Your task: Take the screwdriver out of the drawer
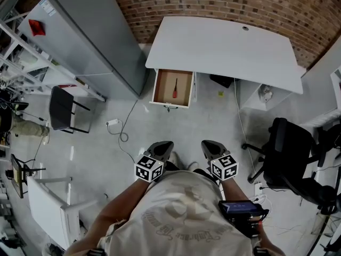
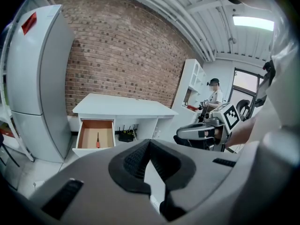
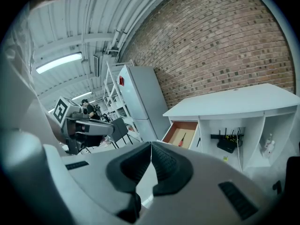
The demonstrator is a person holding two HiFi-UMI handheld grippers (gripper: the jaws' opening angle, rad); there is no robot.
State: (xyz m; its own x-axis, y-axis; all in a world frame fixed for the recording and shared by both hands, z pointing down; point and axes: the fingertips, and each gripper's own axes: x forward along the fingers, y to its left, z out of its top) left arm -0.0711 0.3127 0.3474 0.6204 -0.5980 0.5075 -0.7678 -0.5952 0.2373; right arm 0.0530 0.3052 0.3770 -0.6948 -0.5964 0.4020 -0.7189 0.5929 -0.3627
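A red-handled screwdriver (image 1: 174,88) lies in the open wooden drawer (image 1: 171,103) under the left end of the white desk (image 1: 224,49). It shows small in both gripper views, the screwdriver (image 2: 97,141) and screwdriver (image 3: 181,141) resting inside the drawer (image 2: 96,125). Both grippers are held close to the person's chest, far from the drawer. My left gripper (image 1: 163,145) is shut with nothing in it, and so is my right gripper (image 1: 209,145). The jaw pads meet tip to tip in each gripper view.
A tall grey fridge (image 1: 90,36) stands left of the desk. A black office chair (image 1: 290,156) is at the right, a dark chair (image 1: 61,108) at the left. A cable and plug (image 1: 113,123) lie on the floor. A brick wall (image 1: 240,4) is behind the desk.
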